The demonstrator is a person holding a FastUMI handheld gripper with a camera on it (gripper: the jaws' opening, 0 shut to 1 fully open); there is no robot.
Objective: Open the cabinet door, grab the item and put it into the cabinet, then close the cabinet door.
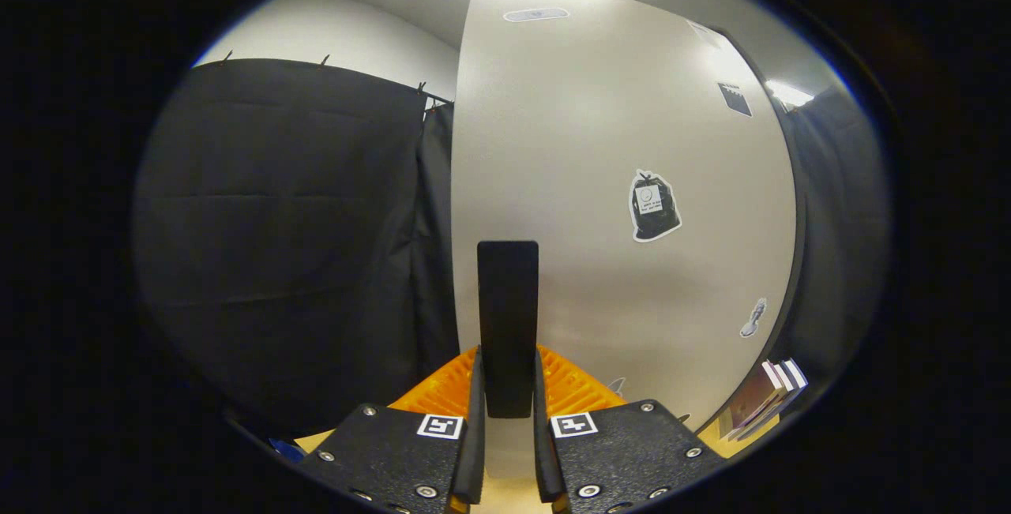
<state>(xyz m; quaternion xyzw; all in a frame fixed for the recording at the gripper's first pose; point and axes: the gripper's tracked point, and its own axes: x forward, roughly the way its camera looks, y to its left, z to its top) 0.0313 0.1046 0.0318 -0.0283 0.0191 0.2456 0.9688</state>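
**Gripper clamped on the cabinet door handle**

My gripper [508, 388] is clenched on the dark upright handle [508, 317], both fingers pressing its sides. The handle sits on the pale cabinet door [600, 151], which carries a few stickers [654, 206]. Left of the door I see black cloth wall [292, 245], with white wall and ceiling above. Low to the right, books [762, 399] stand on a light surface, partly cut off. I cannot make out the cabinet's inside.
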